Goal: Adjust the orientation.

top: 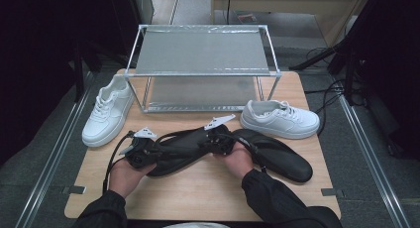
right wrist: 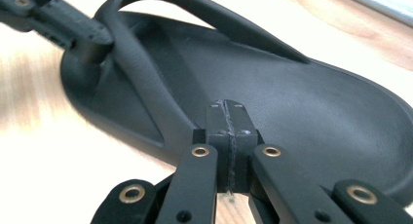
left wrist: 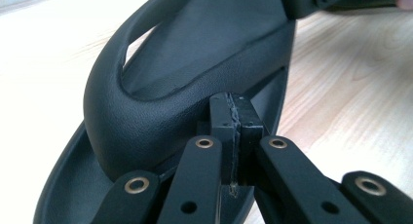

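Both grippers, left (top: 148, 153) and right (top: 218, 139), had fingers pressed together, empty, touching one black sandal (top: 183, 153); another (top: 282, 156) lay beside.

You are looking over a light wooden bench (top: 198, 193) with rounded corners, standing on grey carpeted floor (top: 39, 153). A metal rail (top: 369, 143) runs along the floor past each side edge. Beyond the far edge, black cables (top: 322, 96) trail across the floor.

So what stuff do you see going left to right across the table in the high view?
White sneaker on the left → left claw → right claw → black flip-flop → white sneaker on the right.
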